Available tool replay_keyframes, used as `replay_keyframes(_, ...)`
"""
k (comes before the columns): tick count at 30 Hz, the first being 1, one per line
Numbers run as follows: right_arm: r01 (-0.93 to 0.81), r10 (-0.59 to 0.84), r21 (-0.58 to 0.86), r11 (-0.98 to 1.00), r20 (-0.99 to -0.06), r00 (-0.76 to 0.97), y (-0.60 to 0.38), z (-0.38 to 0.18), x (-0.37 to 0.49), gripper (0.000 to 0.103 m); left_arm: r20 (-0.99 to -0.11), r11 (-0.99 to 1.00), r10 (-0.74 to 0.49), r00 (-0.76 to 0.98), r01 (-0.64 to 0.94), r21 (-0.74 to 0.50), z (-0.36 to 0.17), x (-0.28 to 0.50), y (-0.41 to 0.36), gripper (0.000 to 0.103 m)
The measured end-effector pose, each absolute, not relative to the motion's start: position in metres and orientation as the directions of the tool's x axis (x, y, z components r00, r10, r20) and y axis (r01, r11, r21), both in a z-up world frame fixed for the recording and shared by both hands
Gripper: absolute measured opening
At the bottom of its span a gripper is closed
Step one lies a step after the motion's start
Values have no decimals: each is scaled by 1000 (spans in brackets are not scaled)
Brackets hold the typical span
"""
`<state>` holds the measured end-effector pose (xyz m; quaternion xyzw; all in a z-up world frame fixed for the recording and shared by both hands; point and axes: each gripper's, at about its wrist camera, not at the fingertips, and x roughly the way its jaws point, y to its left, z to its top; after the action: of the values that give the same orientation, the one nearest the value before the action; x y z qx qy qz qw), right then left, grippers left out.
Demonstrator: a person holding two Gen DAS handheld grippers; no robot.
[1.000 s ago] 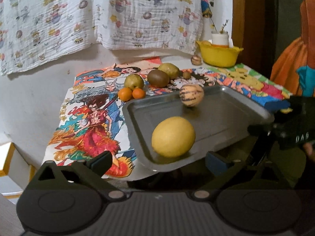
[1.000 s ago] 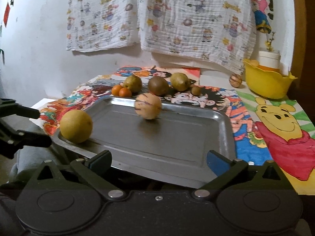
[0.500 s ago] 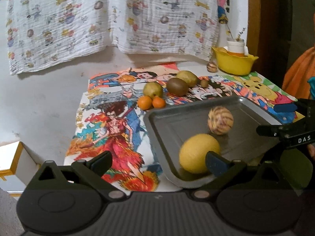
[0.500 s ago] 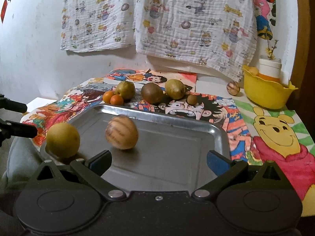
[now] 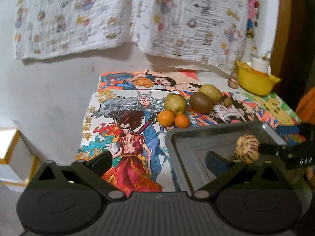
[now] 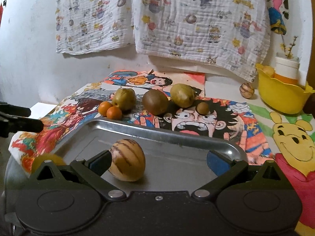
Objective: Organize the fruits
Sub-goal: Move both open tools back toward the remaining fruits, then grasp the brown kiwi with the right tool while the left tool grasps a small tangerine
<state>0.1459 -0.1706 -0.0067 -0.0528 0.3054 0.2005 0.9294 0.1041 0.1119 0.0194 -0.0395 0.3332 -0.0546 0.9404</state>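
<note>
A metal tray (image 6: pixel 177 135) (image 5: pixel 196 137) lies on the cartoon-print table. In it are a striped melon (image 6: pixel 127 160) (image 5: pixel 247 151) and a yellow round fruit (image 6: pixel 42 160), mostly hidden behind my right gripper's body. Behind the tray sit two small oranges (image 6: pixel 110 110) (image 5: pixel 173 119), two green pears (image 6: pixel 124 99) (image 6: pixel 182 95), a kiwi (image 6: pixel 155 101) and a small brown fruit (image 6: pixel 203 107). My left gripper (image 5: pixel 157 162) is open over the tray's left edge. My right gripper (image 6: pixel 157 162) is open, low over the tray, with the melon by its left finger.
A yellow bowl (image 6: pixel 281 96) with a white jar stands at the back right, with another small striped fruit (image 6: pixel 246 90) beside it. A printed cloth hangs on the wall behind. A white box (image 5: pixel 11 153) lies left of the table.
The left view has swung left, so the yellow fruit has left it. The striped melon has rolled toward the tray's near edge. The right gripper has come lower and closer to the tray.
</note>
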Motion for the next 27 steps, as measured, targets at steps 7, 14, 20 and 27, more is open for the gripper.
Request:
replay_keyframes(7,-428,328,-26,903,-602,728,-160,-6,181,102,-649,974,-183,738,45,-224,11,155,134,103)
replay_keyframes(14,-458,340,-37,888,-618,709,-159,0,222,102,-680,981,-181,711,78,-179,-1,200,132,103)
replay_keyframes(20,-458,366,19,889,-631,684,-159,-1,257,102,-715,985,-174,677,125,-121,-12,229,128,103)
replay_keyframes(27,-413,448,226,882,-674,587,-159,-14,301,97,-733,977,-198,651,193,-92,-20,249,124,102)
